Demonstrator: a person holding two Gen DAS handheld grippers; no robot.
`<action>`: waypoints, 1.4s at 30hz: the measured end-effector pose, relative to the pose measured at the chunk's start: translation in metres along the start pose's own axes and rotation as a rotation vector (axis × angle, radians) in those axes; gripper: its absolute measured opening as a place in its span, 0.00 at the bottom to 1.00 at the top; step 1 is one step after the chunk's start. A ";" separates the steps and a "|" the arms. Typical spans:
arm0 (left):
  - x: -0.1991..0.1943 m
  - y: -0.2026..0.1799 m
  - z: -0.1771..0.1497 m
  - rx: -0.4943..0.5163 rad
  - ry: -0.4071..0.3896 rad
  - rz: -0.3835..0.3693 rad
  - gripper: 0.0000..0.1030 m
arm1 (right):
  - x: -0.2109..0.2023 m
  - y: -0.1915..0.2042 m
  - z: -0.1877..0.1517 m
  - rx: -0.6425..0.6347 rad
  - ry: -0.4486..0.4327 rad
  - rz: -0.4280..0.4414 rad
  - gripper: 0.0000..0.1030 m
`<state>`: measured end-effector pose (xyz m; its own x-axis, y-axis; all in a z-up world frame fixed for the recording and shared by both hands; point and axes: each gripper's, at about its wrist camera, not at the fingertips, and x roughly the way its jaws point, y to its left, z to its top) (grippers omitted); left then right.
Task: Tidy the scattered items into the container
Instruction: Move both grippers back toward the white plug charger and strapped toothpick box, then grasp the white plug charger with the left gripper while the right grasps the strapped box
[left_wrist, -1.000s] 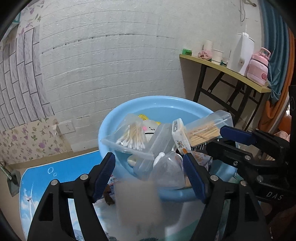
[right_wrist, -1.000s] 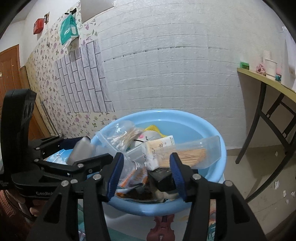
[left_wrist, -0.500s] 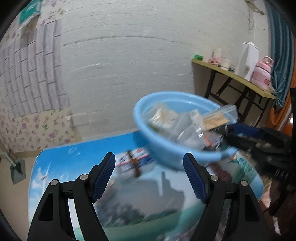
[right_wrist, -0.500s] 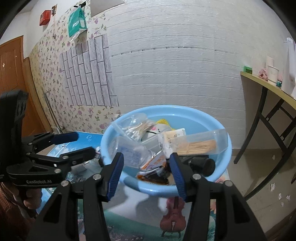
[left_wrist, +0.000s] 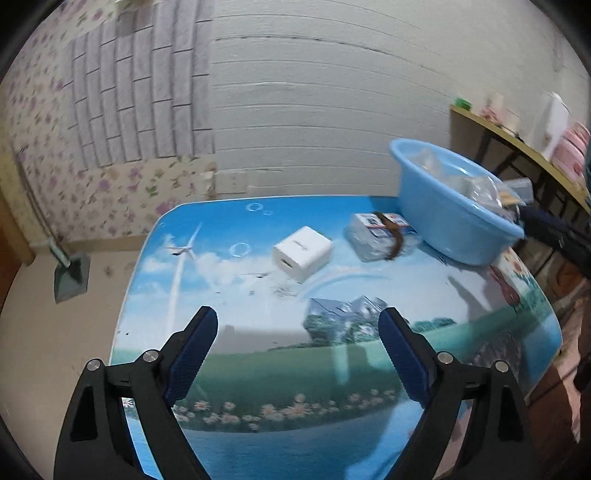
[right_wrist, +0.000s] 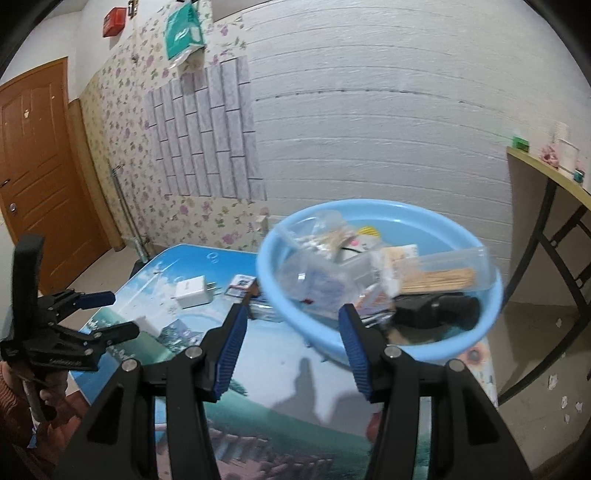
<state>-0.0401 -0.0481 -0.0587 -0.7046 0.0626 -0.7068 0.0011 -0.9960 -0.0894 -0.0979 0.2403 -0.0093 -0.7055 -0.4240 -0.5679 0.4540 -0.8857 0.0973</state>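
A blue basin holding several packets and boxes stands at the table's right end. On the picture-print table lie a white charger cube and a banded tissue pack. My left gripper hangs over the table's near left part, its jaws opening. A small pale block sits just ahead of its fingers, free of the pads. My right gripper is open just short of the basin's near wall, with nothing between its pads.
A side table with cups and bottles stands against the wall to the right. A dustpan lies on the floor left of the table, and a wooden door is further left. A person's hand holds the left gripper.
The left gripper swung left from above the basin to over the table, and its jaws widened off the pale block. The right gripper drew back a little from the basin.
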 end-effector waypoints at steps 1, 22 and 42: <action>0.001 0.001 0.001 -0.004 -0.003 0.002 0.86 | 0.001 0.004 -0.001 0.000 0.004 0.009 0.50; 0.077 0.002 0.047 0.295 0.089 -0.118 0.86 | 0.107 0.041 -0.002 0.212 0.236 -0.011 0.84; 0.107 -0.002 0.047 0.325 0.162 -0.204 0.43 | 0.183 0.050 0.006 0.246 0.342 -0.097 0.83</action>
<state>-0.1490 -0.0426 -0.1014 -0.5466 0.2443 -0.8010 -0.3696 -0.9287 -0.0310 -0.2072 0.1177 -0.1037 -0.4986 -0.2859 -0.8183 0.2221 -0.9547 0.1982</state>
